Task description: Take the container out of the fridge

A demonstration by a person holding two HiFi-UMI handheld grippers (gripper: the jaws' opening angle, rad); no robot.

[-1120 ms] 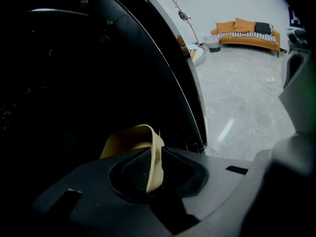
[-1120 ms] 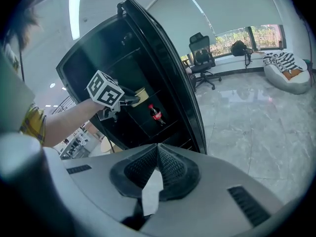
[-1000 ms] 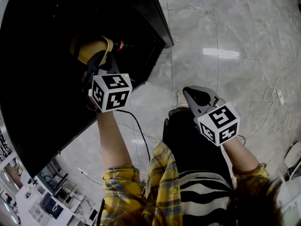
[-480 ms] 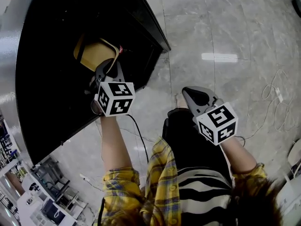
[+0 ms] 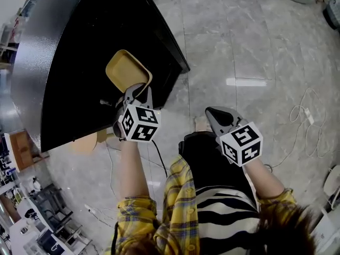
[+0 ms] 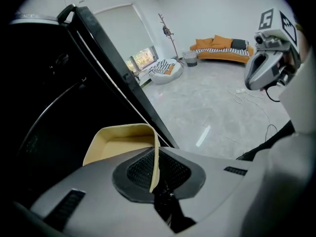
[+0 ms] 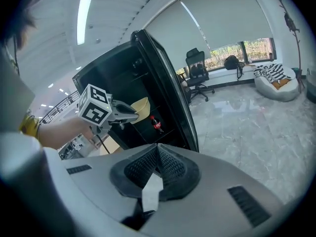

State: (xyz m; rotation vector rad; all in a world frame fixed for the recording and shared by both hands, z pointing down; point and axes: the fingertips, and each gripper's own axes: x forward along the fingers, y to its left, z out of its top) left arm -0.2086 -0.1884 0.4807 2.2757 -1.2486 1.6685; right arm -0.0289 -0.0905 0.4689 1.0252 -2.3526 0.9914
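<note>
A shallow tan container [image 5: 126, 69] with rounded corners hangs in front of the open black fridge [image 5: 79, 47]. My left gripper [image 5: 139, 92] is shut on the container's near rim. In the left gripper view the rim [image 6: 155, 159] stands clamped between the jaws, and the tray [image 6: 118, 143] reaches out ahead, beside the fridge door [image 6: 113, 78]. My right gripper [image 5: 213, 113] hangs shut over the floor by the person's waist, holding nothing. From the right gripper view, the left gripper [image 7: 126, 113] and container [image 7: 141, 104] show before the fridge shelves.
A red-capped bottle [image 7: 156, 124] stands on a fridge shelf. The open fridge door [image 7: 170, 90] juts out to the right of the container. Cables [image 5: 305, 124] lie on the grey marble floor [image 5: 255, 47]. An office chair [image 7: 198, 68] and a beanbag [image 7: 276, 80] stand farther off.
The left gripper has drawn the container out of the fridge's dark inside into the light. The right gripper has stayed in place.
</note>
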